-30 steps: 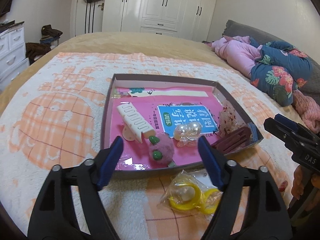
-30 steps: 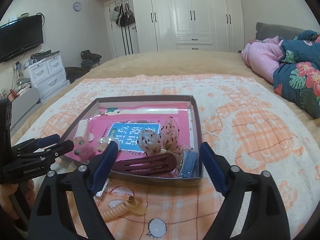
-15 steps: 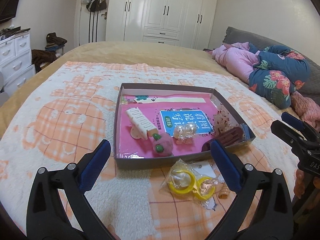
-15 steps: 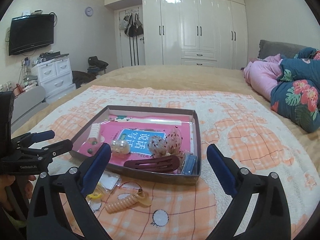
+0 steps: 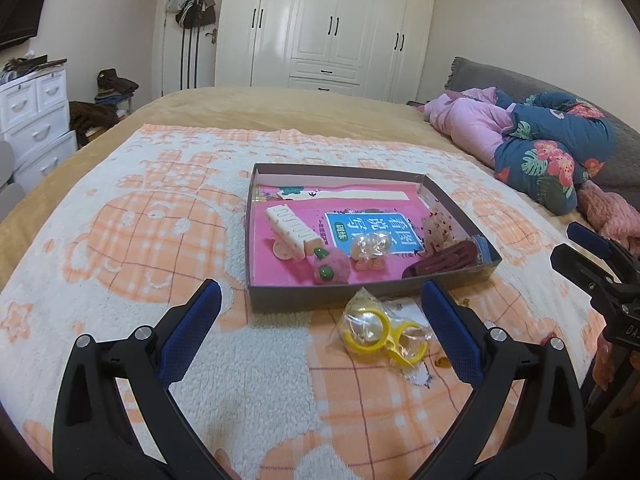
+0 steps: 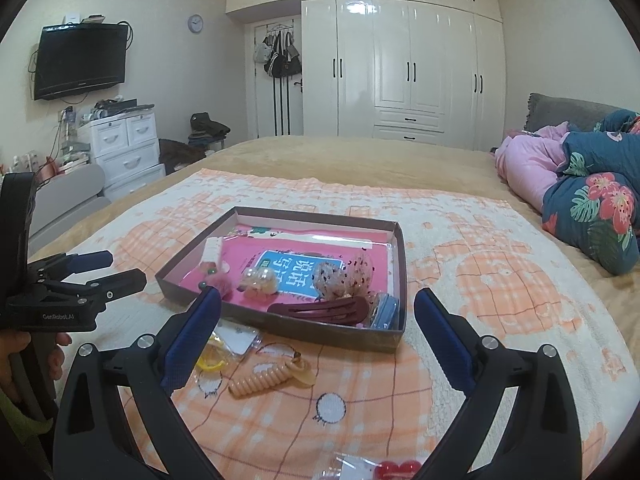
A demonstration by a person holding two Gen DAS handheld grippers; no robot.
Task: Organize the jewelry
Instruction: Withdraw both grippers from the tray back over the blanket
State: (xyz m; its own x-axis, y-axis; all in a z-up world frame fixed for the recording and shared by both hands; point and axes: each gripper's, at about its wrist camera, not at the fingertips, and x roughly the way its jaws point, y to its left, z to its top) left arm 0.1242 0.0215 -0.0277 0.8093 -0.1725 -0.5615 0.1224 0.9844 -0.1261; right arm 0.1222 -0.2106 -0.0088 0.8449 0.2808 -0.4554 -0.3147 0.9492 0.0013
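Both grippers, left gripper (image 5: 320,320) and right gripper (image 6: 318,330), have fingers spread wide, nothing between them. The yellow plastic rings in a crinkly clear bag (image 5: 378,330) sit on the bed blanket just before the shallow brown cardboard tray (image 5: 320,298). Light, slippery stuff imo, so pinch the bag's bunched top.

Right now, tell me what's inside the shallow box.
Inside the box: a white clip, pink pompom, pearl piece, maroon clip, all on a pink booklet that hides the floor.
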